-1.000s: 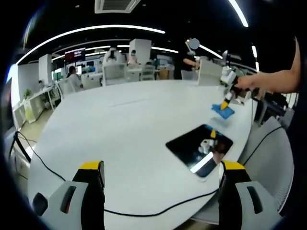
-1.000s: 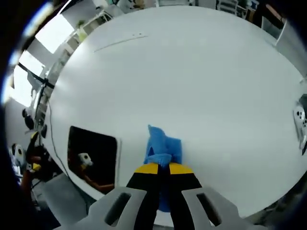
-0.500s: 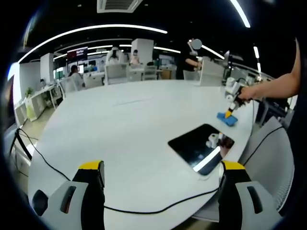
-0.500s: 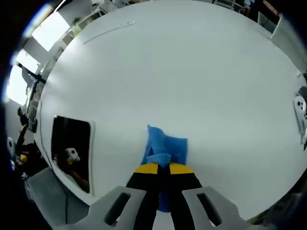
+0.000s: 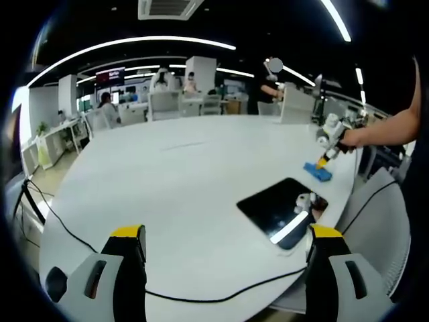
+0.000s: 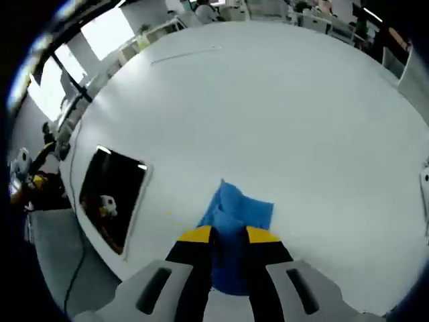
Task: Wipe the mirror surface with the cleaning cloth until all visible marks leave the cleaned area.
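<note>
Right tool grips cloth beside mirror

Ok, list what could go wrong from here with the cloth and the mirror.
1. The mirror lies close to the table edge; a hard wipe could slide it off.
2. The right gripper pinches only part of the blue cloth, so it may bunch or slip out.
3. A black cable near the left gripper could snag.

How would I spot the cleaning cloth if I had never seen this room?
Look at the big white round table. Near its edge lies a dark rectangular mirror, and beside it, apart from it, sits the cleaning cloth, rumpled between the right gripper jaws. It is the one bright blue thing on the table.
</note>
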Available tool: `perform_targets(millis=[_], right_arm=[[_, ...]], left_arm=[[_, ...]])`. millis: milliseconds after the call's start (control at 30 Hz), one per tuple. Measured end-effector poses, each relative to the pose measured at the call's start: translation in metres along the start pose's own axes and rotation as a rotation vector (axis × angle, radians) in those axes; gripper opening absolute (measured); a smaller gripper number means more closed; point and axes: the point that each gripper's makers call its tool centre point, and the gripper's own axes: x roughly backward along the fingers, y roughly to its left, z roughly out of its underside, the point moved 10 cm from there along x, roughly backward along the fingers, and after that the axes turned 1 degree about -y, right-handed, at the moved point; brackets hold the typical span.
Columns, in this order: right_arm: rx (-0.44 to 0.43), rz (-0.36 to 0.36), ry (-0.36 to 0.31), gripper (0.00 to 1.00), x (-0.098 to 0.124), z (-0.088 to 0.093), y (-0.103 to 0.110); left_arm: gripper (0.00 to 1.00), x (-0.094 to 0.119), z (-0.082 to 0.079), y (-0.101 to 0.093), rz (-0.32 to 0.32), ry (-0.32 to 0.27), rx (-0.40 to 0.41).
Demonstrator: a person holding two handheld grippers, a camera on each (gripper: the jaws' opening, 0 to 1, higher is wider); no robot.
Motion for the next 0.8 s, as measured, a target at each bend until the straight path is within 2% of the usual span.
perform_targets(millis=[67,167,200,267,333,400,467,567,667,700,733,800], right_arm=[[0.02,-0.009,-0.063,0.36,0.014,0.004,-0.006],[0.2,-0.037,-0.201,0.64,0.03,0.009,-0.009],[0.25,-0.045,-0.237,0.76,0.034,0.011,-0.009],[0.331,-0.067,-0.314,0.87,0.042,0.017,-0.011],[0.337,-0.098,-0.363,0.96,0.049,0.024,-0.011],[0.343,-0.12,-0.404,1.0,0.055,0.031,-0.01],[0.352,-0.128,-0.426,1.0,0.06,0.039,-0.007],[0.348,-0.132,-0.44,1.0,0.063,0.05,-0.006],[0.32,-0.123,-0.448,1.0,0.067,0.057,-0.007],[0.271,-0.087,-0.468,1.0,0.07,0.059,-0.01],[0.252,-0.082,-0.488,1.0,0.072,0.059,-0.01],[0.277,-0.089,-0.517,1.0,0.074,0.062,-0.009]], left_arm=[[1.0,0.0,0.0,0.001,-0.001,0.001,0.0],[1.0,0.0,0.0,0.001,-0.004,-0.003,0.003],[1.0,0.0,0.0,0.002,-0.004,-0.003,0.006],[1.0,-0.001,0.001,0.001,-0.005,-0.002,0.003],[1.0,-0.002,0.002,0.0,-0.004,0.003,0.004],[1.0,-0.002,0.003,-0.001,-0.005,0.006,0.0],[1.0,-0.001,0.003,-0.001,-0.006,0.004,-0.001],[1.0,0.001,0.005,0.0,-0.009,-0.002,-0.006],[1.0,0.005,0.008,0.0,-0.018,0.001,-0.003],[1.0,0.007,0.009,-0.001,-0.019,0.001,-0.002],[1.0,0.007,0.01,-0.001,-0.021,0.009,-0.001],[1.0,0.008,0.011,0.0,-0.026,0.007,-0.002]])
